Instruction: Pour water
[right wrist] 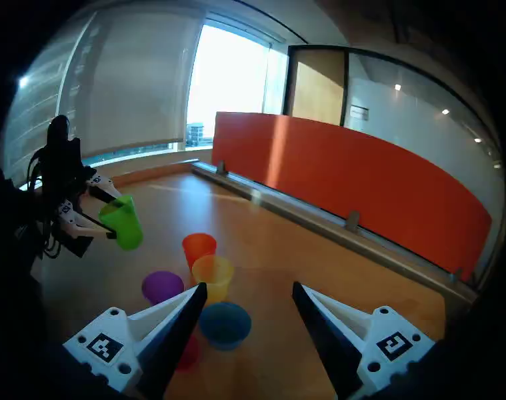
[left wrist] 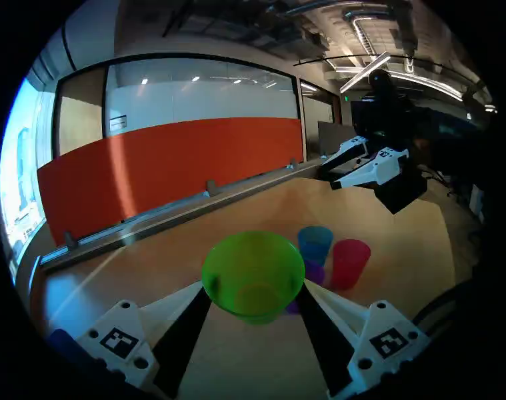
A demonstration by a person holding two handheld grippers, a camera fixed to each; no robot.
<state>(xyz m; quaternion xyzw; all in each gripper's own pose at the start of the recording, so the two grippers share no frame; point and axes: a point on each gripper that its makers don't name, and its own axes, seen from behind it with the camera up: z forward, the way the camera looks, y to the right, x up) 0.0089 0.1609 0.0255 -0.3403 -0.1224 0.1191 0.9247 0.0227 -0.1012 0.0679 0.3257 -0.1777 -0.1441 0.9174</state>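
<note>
Jaws of my left gripper (left wrist: pixel 254 288) are clamped on the green cup (left wrist: pixel 253 273), up above the table (left wrist: pixel 399 240) left of the other cups (right wrist: pixel 213 275), right gripper (right wrist: pixel 249 287) jaws wide and empty, so I'd centre its rim over one, then tip slowly.

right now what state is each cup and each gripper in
left gripper, fingers shut on the green cup
green cup, held above the table
right gripper, fingers open, holding nothing
orange cup, upright on the table
yellow cup, upright on the table
purple cup, upright on the table
blue cup, upright on the table
pink cup, upright on the table
</note>
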